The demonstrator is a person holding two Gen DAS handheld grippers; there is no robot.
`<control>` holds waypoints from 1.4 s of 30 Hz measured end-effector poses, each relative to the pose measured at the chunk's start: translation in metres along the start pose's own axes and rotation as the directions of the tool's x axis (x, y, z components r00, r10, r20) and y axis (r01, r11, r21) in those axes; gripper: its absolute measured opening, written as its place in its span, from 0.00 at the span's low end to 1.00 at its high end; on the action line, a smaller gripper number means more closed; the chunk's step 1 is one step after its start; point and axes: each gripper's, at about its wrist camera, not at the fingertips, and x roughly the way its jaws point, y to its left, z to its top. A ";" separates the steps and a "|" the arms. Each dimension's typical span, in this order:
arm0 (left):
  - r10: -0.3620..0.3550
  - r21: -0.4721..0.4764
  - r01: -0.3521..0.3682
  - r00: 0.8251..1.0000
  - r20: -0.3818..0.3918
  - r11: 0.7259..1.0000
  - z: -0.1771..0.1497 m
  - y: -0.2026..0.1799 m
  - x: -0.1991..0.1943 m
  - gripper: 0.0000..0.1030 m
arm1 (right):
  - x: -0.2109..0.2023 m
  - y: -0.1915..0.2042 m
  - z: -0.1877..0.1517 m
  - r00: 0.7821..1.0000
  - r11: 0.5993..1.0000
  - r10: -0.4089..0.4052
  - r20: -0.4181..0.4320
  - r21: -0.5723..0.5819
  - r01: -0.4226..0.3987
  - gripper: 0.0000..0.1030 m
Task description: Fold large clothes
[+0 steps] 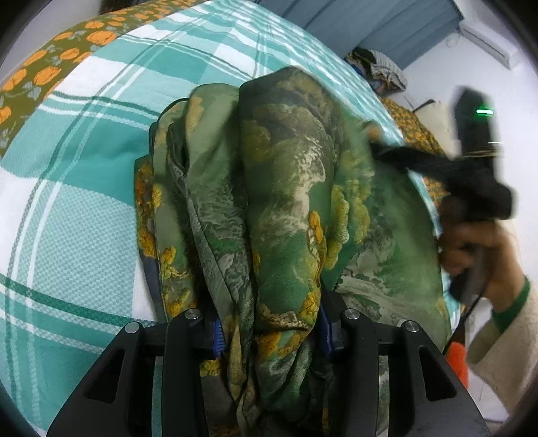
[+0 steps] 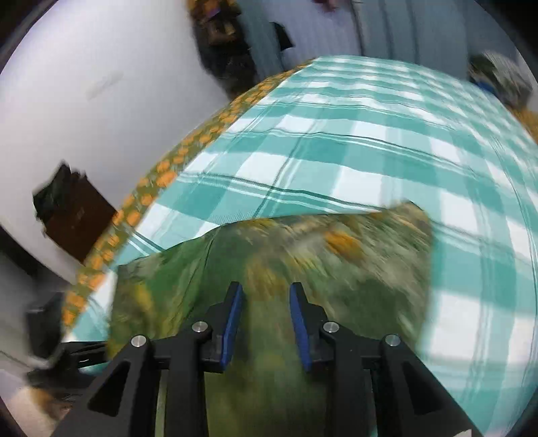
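Observation:
A green garment (image 1: 285, 188) with yellow and cream print lies bunched on the teal plaid bed sheet (image 1: 77, 215). My left gripper (image 1: 272, 336) is shut on a thick gathered fold of it, and the cloth fills the gap between the blue pads (image 1: 218, 336). In the right wrist view the same garment (image 2: 353, 262) spreads blurred below my right gripper (image 2: 265, 316). Its blue pads (image 2: 233, 319) stand apart with nothing pinched between them. In the left wrist view, a hand (image 1: 477, 248) in a cream sleeve holds that right gripper (image 1: 447, 171) over the garment's right edge.
An orange floral border (image 2: 158, 181) runs along the bed's edge by the white wall (image 2: 101, 84). A pile of other clothes (image 1: 380, 67) sits at the far corner under a blue curtain (image 1: 363, 23). A dark brown object (image 2: 74, 211) stands beside the bed.

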 end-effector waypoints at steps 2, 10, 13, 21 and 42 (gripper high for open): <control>-0.003 -0.018 0.003 1.000 0.005 1.000 -0.003 0.003 0.001 0.44 | 0.041 0.008 -0.004 0.991 0.994 -0.093 -0.092 -0.067 0.087 0.28; -0.004 -0.008 0.004 1.000 0.008 1.000 -0.004 0.003 -0.001 0.44 | 0.004 0.001 -0.026 0.998 0.998 -0.046 -0.040 -0.036 0.045 0.28; -0.004 -0.006 0.005 1.000 0.012 1.000 -0.005 0.002 0.001 0.44 | -0.037 0.005 -0.073 1.000 0.997 0.002 0.015 -0.072 -0.001 0.29; -0.013 -0.010 0.013 1.000 0.010 1.000 -0.005 0.002 0.002 0.45 | -0.130 0.026 -0.198 0.998 0.996 0.009 0.065 -0.089 -0.003 0.30; -0.023 -0.117 0.027 0.999 0.032 0.993 -0.006 -0.014 -0.034 0.69 | -0.085 0.078 -0.116 0.999 0.991 0.054 0.006 -0.120 -0.053 0.30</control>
